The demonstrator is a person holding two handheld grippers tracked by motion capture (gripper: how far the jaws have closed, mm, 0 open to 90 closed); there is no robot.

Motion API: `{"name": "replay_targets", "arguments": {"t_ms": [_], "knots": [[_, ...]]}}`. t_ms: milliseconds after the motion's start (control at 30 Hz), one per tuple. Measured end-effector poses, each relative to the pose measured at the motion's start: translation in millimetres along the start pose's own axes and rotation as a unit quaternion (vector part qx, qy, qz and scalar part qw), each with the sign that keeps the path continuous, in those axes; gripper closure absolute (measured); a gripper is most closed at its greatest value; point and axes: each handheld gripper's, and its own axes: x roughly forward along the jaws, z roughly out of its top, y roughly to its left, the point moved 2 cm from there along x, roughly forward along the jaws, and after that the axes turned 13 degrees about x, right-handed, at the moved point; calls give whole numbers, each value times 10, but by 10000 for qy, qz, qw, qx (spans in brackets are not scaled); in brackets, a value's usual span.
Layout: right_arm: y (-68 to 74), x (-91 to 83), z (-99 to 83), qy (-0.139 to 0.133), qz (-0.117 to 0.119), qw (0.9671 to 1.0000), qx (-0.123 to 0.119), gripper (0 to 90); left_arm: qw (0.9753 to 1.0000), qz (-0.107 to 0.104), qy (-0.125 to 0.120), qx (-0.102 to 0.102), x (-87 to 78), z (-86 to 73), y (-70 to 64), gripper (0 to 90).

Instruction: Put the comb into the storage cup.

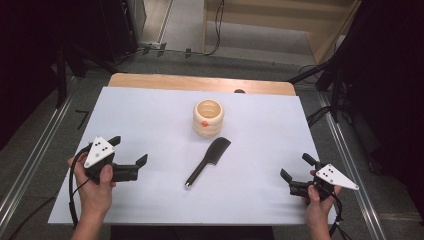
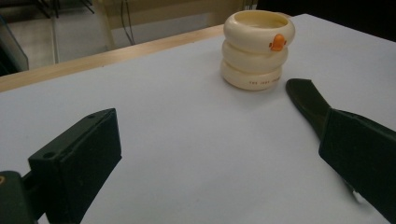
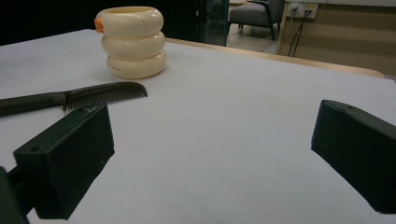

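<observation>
Your left gripper [image 1: 131,151] and right gripper [image 1: 295,168] both gape empty, well clear either side of the comb [image 1: 208,161]; cup [image 1: 208,117] just beyond it.

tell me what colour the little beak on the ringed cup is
Orange beak, clearest in the left gripper view.

I see a cream cup [image 1: 208,117] made of three stacked rings, with a small orange duck bill on its top ring and tiny dark letters on the lowest ring. The comb [image 1: 208,162] is all black. My two grippers have black jaws and grey plates with small dark dots. The sheet on the table [image 1: 150,115] is plain white, and its far edge is light wood.
</observation>
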Motion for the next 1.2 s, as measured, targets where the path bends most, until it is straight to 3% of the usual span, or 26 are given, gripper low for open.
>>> {"name": "replay_targets", "arguments": {"t_ms": [500, 900, 1200], "knots": [[-2, 19, -5, 102, 71, 9999, 12, 0, 9989, -409, 84, 212, 316, 276, -214, 0], [5, 28, -11, 125, 28, 9999, 9, 0, 9962, -776, 204, 328, 565, 432, -400, 0], [4, 28, -11, 147, 58, 9999, 7, 0, 9935, -981, 462, 342, 759, 544, -505, 0]]}}
